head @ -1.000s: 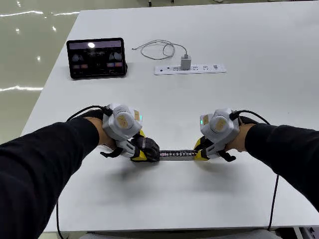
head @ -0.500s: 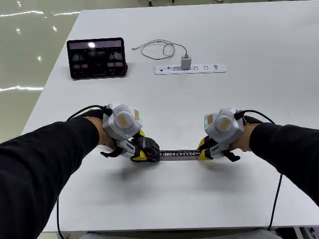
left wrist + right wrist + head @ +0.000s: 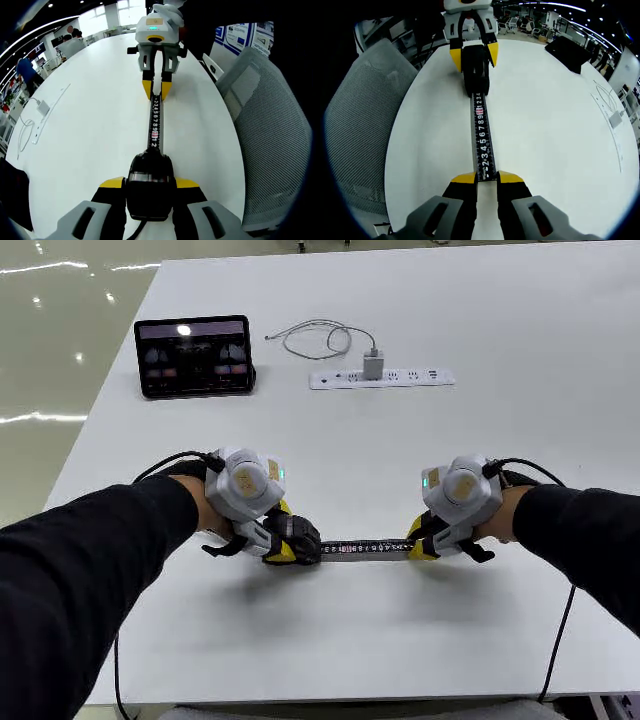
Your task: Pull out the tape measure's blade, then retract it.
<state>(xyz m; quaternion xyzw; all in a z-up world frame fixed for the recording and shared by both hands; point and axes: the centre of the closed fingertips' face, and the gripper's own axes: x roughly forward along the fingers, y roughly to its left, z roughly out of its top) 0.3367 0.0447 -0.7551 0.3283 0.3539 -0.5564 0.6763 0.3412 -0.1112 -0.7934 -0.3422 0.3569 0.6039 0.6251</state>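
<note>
Both ends held: left gripper point(image 3: 283, 533) clamps the tape measure case point(image 3: 303, 538), right gripper point(image 3: 413, 544) pinches the blade point(image 3: 365, 549) tip, blade lying left-right mid-frame.

Person in long black sleeves point(image 3: 90, 560)
The rounded pale-grey left claw point(image 3: 284, 533) and right claw point(image 3: 415, 543) each have black jaws with yellow tips, a green light and a tan sticker; thin black cables point(image 3: 556, 630) trail at 5 and 7 o'clock.

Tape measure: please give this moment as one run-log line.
left gripper: shut on case | right gripper: shut on blade tip | blade: partly out, straight between grippers
</note>
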